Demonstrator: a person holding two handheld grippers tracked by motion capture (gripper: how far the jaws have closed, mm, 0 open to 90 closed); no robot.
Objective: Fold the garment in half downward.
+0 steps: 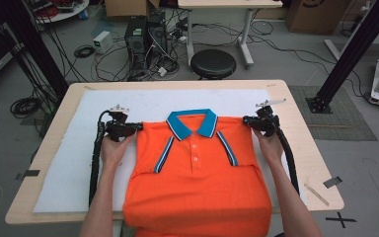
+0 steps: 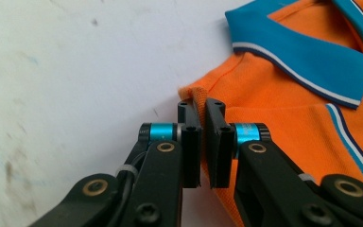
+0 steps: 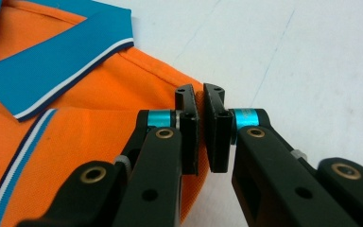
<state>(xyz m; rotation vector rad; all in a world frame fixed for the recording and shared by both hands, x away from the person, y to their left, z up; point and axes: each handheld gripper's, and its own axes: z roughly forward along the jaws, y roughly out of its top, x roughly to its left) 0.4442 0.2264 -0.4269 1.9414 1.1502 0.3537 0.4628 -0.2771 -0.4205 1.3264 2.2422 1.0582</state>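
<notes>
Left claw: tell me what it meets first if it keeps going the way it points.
The left claw, shut on the orange polo shirt at its shoulder edge, points across it; going on, it would probably meet the blue collar first.

Bare white mat [image 1: 143, 98] lies open behind the orange shirt [image 1: 197, 182] and beside both folded edges; the shirt covers the middle.

orange knit polo shirt [image 1: 197, 187] – plain orange body | its collar [image 1: 192, 123] – blue, edged with a white and a dark stripe | folded sleeve cuffs beside the collar: blue-white-dark stripes | white felt mat [image 1: 69, 168] under shirt | pale wooden table [image 1: 316, 163] around mat
</notes>
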